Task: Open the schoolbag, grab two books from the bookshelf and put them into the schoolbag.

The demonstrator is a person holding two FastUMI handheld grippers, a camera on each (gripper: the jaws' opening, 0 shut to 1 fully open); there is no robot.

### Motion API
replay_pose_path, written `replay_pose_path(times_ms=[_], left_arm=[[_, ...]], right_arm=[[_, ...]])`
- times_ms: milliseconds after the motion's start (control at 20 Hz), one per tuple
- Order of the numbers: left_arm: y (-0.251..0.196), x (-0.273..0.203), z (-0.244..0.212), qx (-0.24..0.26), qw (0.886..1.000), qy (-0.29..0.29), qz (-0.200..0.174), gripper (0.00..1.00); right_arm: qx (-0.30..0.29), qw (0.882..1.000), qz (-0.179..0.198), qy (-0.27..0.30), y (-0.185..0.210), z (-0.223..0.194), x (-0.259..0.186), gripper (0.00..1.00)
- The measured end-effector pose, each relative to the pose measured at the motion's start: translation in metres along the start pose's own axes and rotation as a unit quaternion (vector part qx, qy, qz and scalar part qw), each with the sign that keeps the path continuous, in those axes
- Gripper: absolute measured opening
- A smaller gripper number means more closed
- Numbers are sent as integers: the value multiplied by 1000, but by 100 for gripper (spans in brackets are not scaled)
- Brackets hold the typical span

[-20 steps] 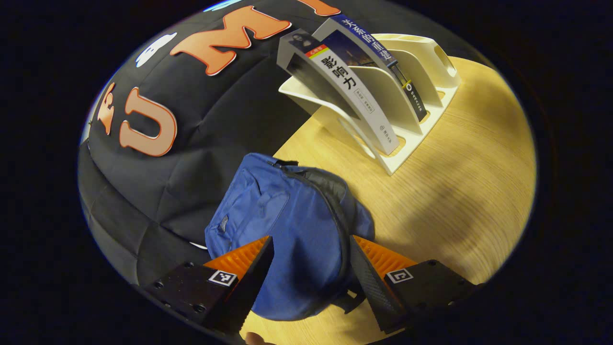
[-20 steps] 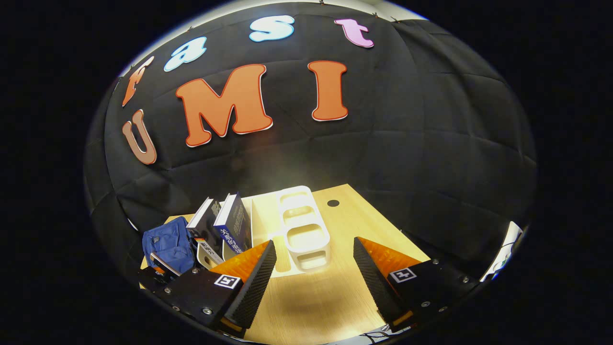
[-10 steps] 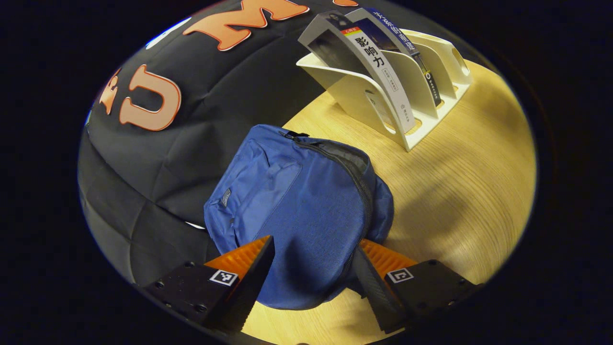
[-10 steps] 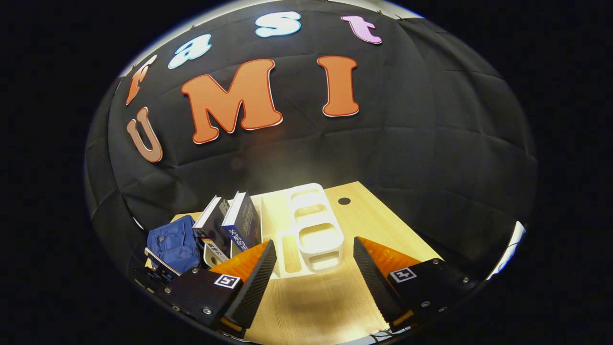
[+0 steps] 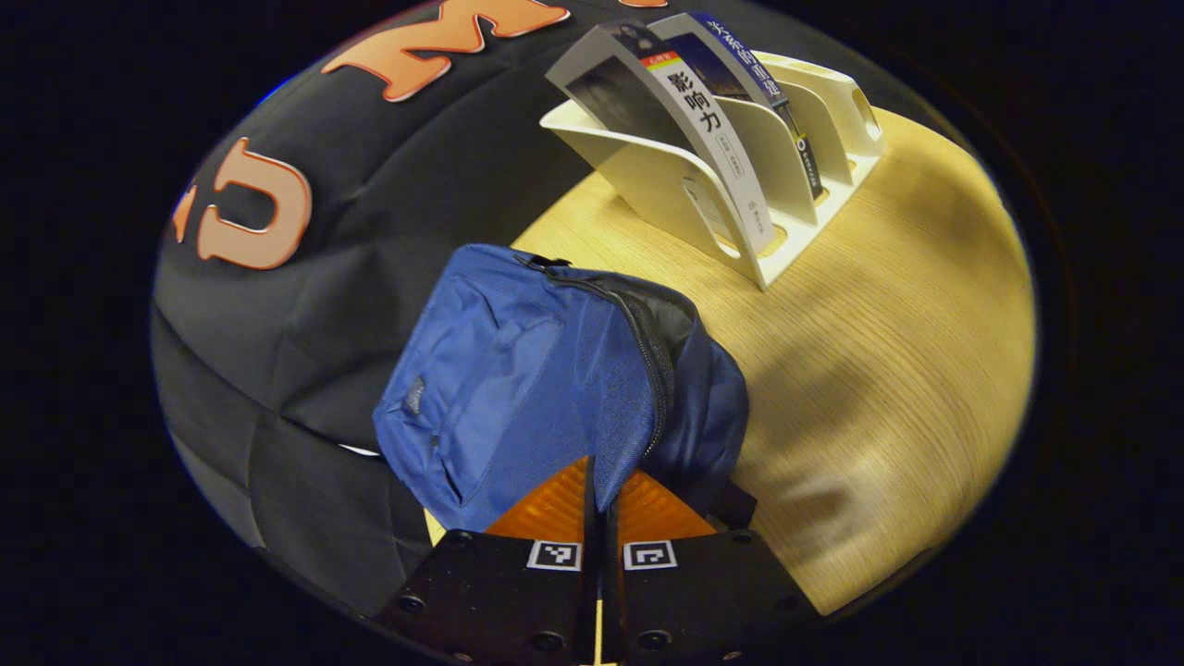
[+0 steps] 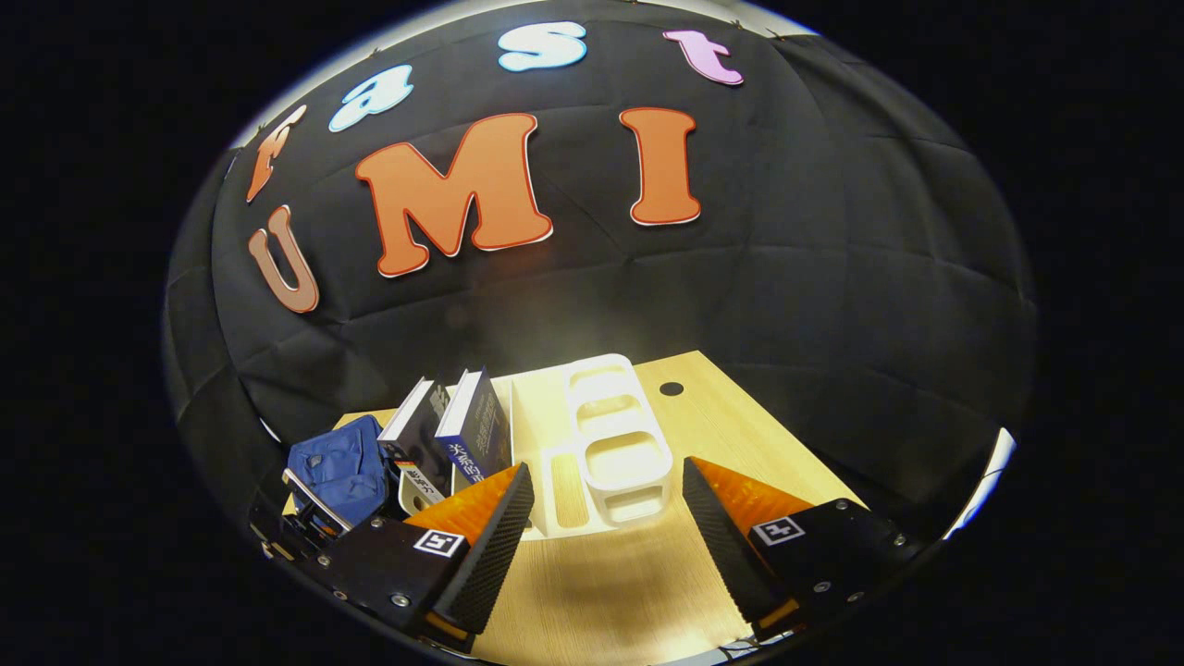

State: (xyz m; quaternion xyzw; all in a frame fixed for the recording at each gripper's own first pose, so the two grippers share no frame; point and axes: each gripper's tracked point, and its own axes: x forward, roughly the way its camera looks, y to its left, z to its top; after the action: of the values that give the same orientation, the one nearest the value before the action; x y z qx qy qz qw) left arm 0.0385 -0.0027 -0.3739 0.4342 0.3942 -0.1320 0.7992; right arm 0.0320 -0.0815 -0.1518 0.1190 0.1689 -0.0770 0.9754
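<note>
the task looks to be at its opening step, with nothing packed yet. in the left gripper view the blue schoolbag [image 5: 546, 370] sits in the middle of the frame on the desk [image 5: 888, 351], and the left hand-held gripper [image 5: 599, 504] at the bottom centre has its two fingers pressed together on a fold of the bag's fabric just beside the zipper [image 5: 647, 361]. the zipper line runs up the bag toward its top; a dark strip shows beside it, so the bag may be partly open, though from this angle i cannot tell how far. in the upper right of that view the white bookshelf [image 5: 703, 185] stands on the desk, well apart from the bag, with two books [image 5: 703, 120] leaning in its slots, both untouched. in the right gripper view the right hand-held gripper [image 6: 606, 513] at the bottom hangs with its fingers spread wide and nothing between them, above the desk and facing the bookshelf [image 6: 610, 444], with the books [image 6: 453, 435] at lower left of centre and the schoolbag [image 6: 338, 467] beyond them at the far left. what remains, by my reading: finishing the opening of the bag, then lifting each book out and putting both inside.
</note>
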Motion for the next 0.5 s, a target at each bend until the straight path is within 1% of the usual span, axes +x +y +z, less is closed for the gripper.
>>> replay_pose_path(times_ms=[150,250,400,500], left_arm=[[3,-2,1,5,999,15,-30,1],[6,-14,7,12,998,29,-48,1],[15,-29,21,11,995,37,-97,1],[28,-41,31,7,990,45,-133,1]], right_arm=[[12,1000,5,-7,2,4,-1,97],[27,1000,4,-15,0,10,-2,97],[44,999,11,-22,1,16,-2,97],[52,998,8,-22,0,23,-5,97]])
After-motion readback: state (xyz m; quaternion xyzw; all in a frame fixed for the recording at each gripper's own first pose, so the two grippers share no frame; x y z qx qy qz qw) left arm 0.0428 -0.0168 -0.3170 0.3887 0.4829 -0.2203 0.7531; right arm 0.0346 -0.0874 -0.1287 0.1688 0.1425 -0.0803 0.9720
